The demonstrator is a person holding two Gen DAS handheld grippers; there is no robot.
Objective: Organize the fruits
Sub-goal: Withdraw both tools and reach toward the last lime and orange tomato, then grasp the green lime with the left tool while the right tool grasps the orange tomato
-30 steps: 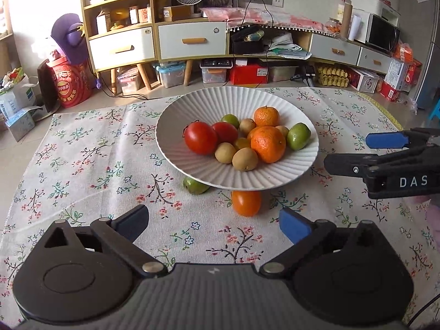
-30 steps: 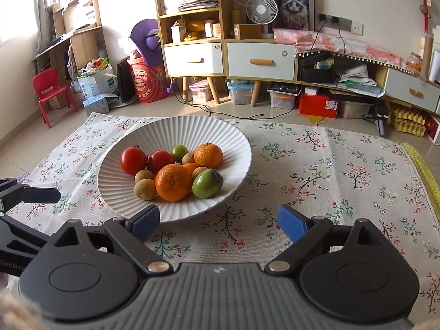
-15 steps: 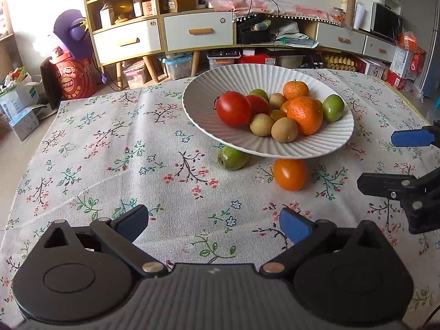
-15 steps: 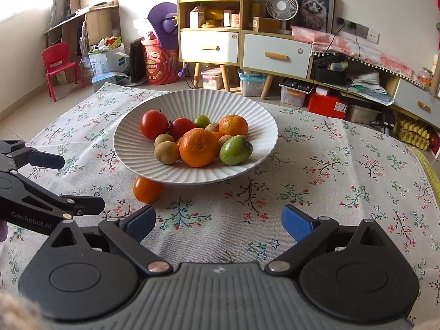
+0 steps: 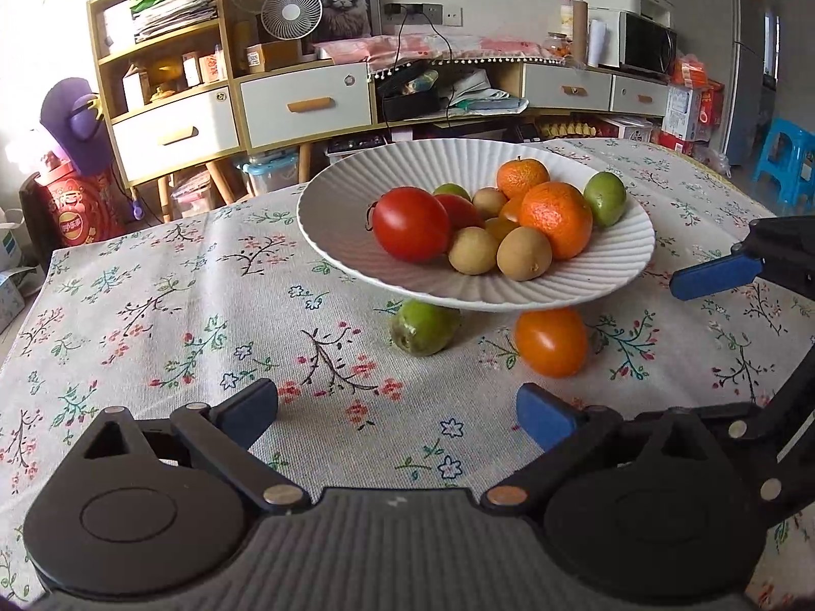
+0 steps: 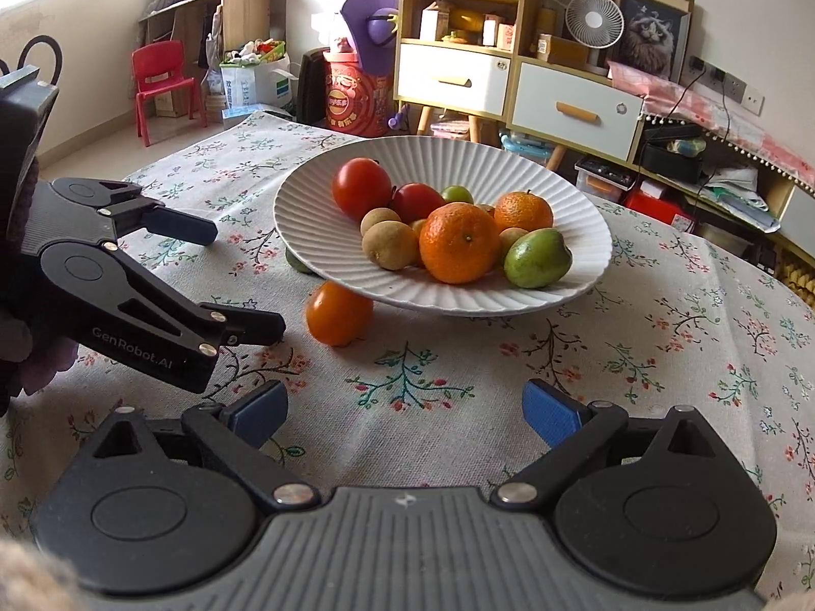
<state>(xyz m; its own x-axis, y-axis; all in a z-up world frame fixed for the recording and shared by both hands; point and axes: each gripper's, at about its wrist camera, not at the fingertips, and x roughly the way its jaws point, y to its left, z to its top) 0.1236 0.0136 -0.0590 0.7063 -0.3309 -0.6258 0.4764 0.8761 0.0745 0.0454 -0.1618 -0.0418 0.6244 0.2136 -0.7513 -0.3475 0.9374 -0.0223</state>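
Both grippers have dropped lower toward the floral tablecloth (image 5: 153, 305); the left gripper (image 5: 397, 407) and right gripper (image 6: 405, 410), jaws spread empty, face the small orange tomato (image 5: 550, 341) lying ahead beside the white ribbed plate (image 5: 331, 214).

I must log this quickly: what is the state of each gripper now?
Left gripper: open, holding nothing.
Right gripper: open, holding nothing.
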